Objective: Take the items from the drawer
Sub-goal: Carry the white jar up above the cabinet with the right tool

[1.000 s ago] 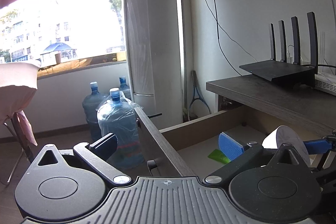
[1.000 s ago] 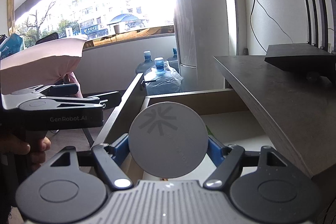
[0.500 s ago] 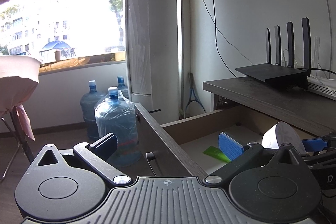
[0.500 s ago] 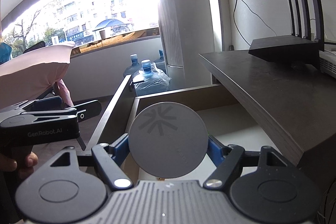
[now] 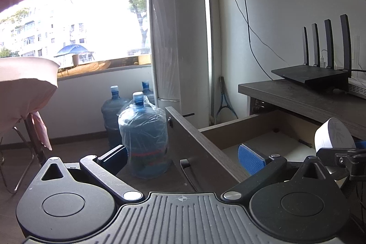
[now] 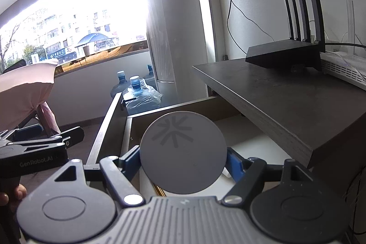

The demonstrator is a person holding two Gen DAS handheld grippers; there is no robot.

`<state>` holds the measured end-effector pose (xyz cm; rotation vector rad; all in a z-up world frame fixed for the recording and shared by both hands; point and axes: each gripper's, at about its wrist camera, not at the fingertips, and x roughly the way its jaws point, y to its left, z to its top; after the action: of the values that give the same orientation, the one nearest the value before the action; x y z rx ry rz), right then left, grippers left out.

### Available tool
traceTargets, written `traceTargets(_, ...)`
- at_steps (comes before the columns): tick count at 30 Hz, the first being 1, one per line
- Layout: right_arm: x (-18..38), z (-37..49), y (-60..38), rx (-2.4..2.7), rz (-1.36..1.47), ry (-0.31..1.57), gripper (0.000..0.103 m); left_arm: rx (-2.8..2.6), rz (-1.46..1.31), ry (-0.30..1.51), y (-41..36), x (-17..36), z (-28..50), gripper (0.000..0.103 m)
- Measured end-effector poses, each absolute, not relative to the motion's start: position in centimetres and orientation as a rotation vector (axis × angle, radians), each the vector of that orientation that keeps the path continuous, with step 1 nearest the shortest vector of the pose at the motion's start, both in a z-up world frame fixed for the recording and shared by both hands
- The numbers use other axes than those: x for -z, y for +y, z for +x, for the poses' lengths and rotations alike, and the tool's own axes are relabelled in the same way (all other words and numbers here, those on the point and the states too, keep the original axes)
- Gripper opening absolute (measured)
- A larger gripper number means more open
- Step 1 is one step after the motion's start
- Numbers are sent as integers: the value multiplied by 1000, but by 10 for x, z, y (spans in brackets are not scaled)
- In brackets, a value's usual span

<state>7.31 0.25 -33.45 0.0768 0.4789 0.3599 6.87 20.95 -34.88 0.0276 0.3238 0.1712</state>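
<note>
Now the right gripper (image 6: 183,160) clamps a grey round disc (image 6: 183,152) above the open drawer (image 5: 205,143) (apparently clear of it); the left gripper (image 5: 183,157) gapes empty beside its front.

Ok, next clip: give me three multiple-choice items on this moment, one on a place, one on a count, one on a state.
1. Where does the black router with upright antennas stand?
A. inside the open drawer
B. on the dark wooden desk top
C. on the floor

2. How many antennas does it have?
A. two
B. four
C. six

3. What is the state of the right gripper?
A. shut on the round grey disc
B. open and empty
C. shut on a blue water bottle

Answers:
1 B: the router sits on the desk top, above the wooden drawer.
2 B: four black antennas rise from its back edge.
3 A: both blue pads press the sides of the grey disc.
</note>
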Motion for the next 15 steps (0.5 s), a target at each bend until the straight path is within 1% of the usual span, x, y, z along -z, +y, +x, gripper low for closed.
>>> traceTargets(15, 332, 76, 7, -352, 68, 475, 78, -213, 32, 368, 225, 358, 67, 103)
